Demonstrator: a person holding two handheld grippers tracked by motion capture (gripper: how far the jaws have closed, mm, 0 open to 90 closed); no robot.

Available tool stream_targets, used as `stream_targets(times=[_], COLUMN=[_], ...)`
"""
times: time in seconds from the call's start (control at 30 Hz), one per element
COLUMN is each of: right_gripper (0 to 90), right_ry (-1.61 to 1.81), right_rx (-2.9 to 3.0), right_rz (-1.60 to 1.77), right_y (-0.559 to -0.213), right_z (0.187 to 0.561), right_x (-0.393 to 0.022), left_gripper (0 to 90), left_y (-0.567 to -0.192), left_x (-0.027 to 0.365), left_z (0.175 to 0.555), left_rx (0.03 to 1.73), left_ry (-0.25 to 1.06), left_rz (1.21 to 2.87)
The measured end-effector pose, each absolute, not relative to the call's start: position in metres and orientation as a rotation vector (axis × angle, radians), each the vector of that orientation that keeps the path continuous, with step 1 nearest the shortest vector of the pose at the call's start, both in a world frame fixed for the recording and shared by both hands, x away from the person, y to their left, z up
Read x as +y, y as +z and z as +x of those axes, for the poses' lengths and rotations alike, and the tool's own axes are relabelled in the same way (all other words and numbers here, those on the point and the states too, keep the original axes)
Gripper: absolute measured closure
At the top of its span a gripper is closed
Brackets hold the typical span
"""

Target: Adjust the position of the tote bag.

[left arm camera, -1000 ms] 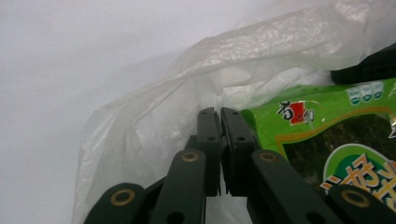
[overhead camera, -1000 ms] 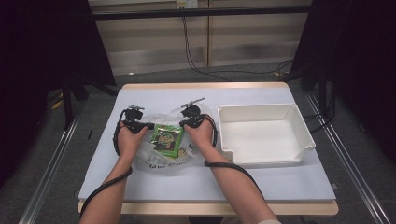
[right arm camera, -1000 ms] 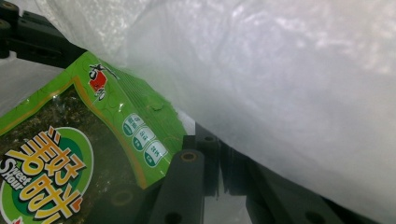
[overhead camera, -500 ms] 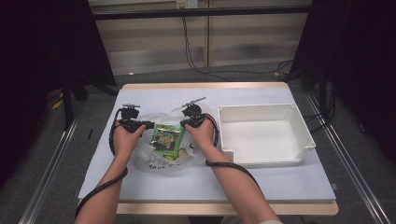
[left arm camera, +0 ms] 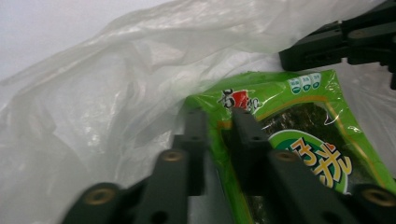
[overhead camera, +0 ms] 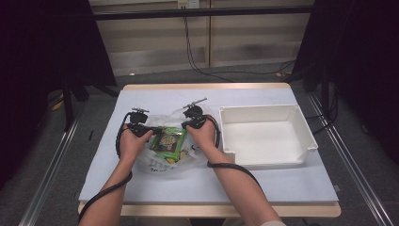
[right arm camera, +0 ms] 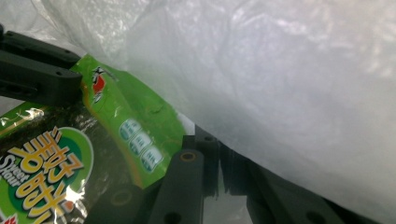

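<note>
Step in hand, as judged: extraction of the green foil snack packet from the clear crinkled plastic bag, or steadying of both for that purpose. Location of packet: inside the bag's open mouth, lying flat on the pale blue-grey table top, left of centre, between the two hands and just left of the white rectangular plastic tray, not touching it. Left gripper: at the packet's left edge; in the left gripper view, jaws drawn close together at the left gripper's tip, with the printed border of the packet in the narrow gap, so judged pinched on the packet, bag film bunched to the left. Right gripper: at the packet's right corner; in the right gripper view, jaws near each other at the tip, but bag film draped over one jaw, so cannot tell whether clamped on film, on the packet, or on nothing. Opposite gripper visible in each gripper view, just beyond the packet's top edge. Next move, as judged: confirm a firm pinch on the packet border, hold the bag film back with the other gripper, then draw the packet out along the table and clear of the bag mouth. Avoid catching film together with packet in one pinch, since bag and packet would then travel as one. Probable destination: the tray, empty at present.
</note>
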State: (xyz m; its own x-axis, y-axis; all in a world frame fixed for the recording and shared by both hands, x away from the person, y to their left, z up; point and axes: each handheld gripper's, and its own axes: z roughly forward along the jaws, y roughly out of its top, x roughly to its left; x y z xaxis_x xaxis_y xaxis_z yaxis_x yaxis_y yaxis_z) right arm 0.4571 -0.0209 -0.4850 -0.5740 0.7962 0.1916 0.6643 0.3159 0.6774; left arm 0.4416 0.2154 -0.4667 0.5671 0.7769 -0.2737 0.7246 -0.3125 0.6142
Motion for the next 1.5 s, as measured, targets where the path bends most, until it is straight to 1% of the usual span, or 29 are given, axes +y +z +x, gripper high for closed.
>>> stream_targets(times=[0.1,0.2,0.37,0.5,0.73,0.93,1.17,1.33,1.5], right_gripper=[86.0,85.9,84.6,83.1,78.0,75.4,68.2,64.9,56.7], right_ry=[1.105,1.106,1.134,1.154,1.2,1.23,1.283,1.318,1.353], right_rx=[2.405,2.406,2.406,2.403,2.418,2.429,2.458,2.478,2.518], right_rz=[1.351,1.343,1.335,1.332,1.301,1.271,1.25,1.242,1.243], right_y=[-0.485,-0.483,-0.474,-0.465,-0.451,-0.441,-0.432,-0.432,-0.432], right_z=[0.457,0.457,0.455,0.452,0.446,0.439,0.433,0.429,0.43], right_x=[-0.021,-0.022,-0.025,-0.028,-0.033,-0.039,-0.043,-0.042,-0.044], left_gripper=[85.8,88.0,88.6,88.7,88.8,88.9,88.9,88.9,88.9], left_y=[-0.465,-0.459,-0.443,-0.439,-0.433,-0.431,-0.431,-0.431,-0.428], left_x=[0.216,0.218,0.222,0.223,0.224,0.225,0.224,0.223,0.223], left_z=[0.439,0.435,0.424,0.418,0.414,0.413,0.413,0.413,0.413], left_rx=[1.185,1.166,1.11,1.093,1.079,1.078,1.086,1.085,1.053], left_ry=[0.068,0.055,0.072,0.081,0.096,0.109,0.122,0.129,0.125], left_rz=[2.066,2.013,1.975,1.939,1.941,1.947,1.953,1.949,1.952])
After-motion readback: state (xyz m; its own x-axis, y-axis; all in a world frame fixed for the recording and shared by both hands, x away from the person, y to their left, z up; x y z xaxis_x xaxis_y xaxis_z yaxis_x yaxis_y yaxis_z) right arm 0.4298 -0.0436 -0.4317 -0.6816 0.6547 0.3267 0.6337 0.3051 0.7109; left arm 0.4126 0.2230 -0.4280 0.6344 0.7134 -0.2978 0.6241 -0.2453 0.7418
